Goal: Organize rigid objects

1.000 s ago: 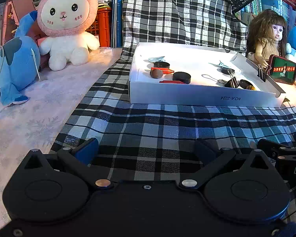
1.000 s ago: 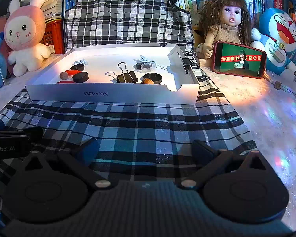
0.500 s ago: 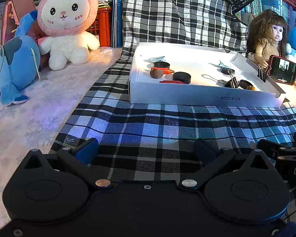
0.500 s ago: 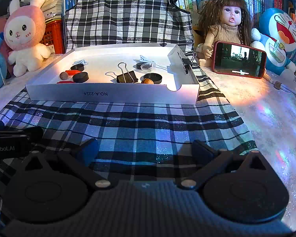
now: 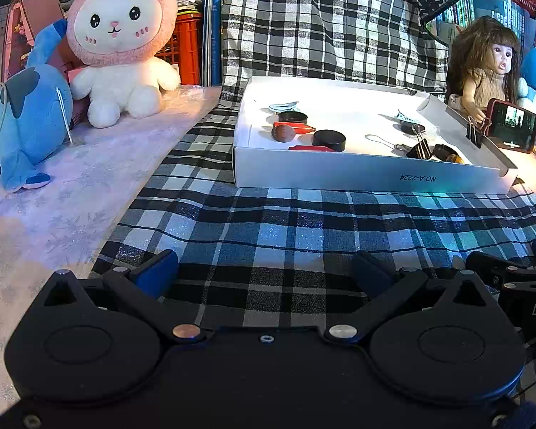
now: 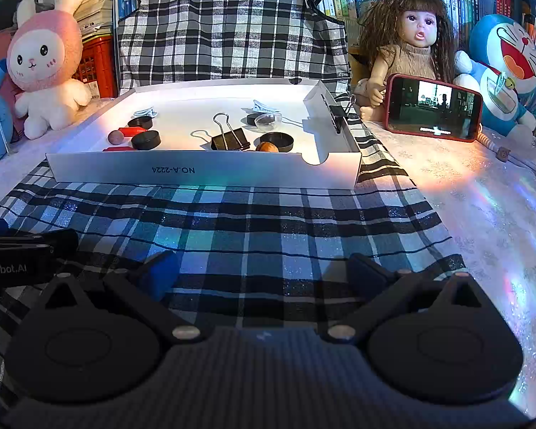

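A shallow white box (image 5: 368,173) (image 6: 203,173) lies on the checked cloth ahead of both grippers. Inside are black round caps (image 5: 328,139) (image 6: 145,139), a brown ball (image 5: 283,133) (image 6: 115,137), red pieces (image 5: 296,127) (image 6: 132,131), a black binder clip (image 6: 230,139) (image 5: 420,148), pale hair clips (image 5: 284,107) (image 6: 264,107) and a nut (image 6: 268,147). My left gripper (image 5: 264,271) stands open over the cloth, nothing between its fingers. My right gripper (image 6: 262,270) is likewise open and holds nothing. Each sits well short of the box.
A pink rabbit plush (image 5: 119,46) and a blue plush (image 5: 21,125) stand left. A doll (image 6: 407,53), a red-cased phone (image 6: 434,107) and a blue cat plush (image 6: 507,71) stand right. Another binder clip (image 6: 339,112) grips the box's right wall. Books and a checked drape fill the back.
Only the picture on the phone's screen has changed, from green to dark. Both grippers and the objects in the box stay where they were.
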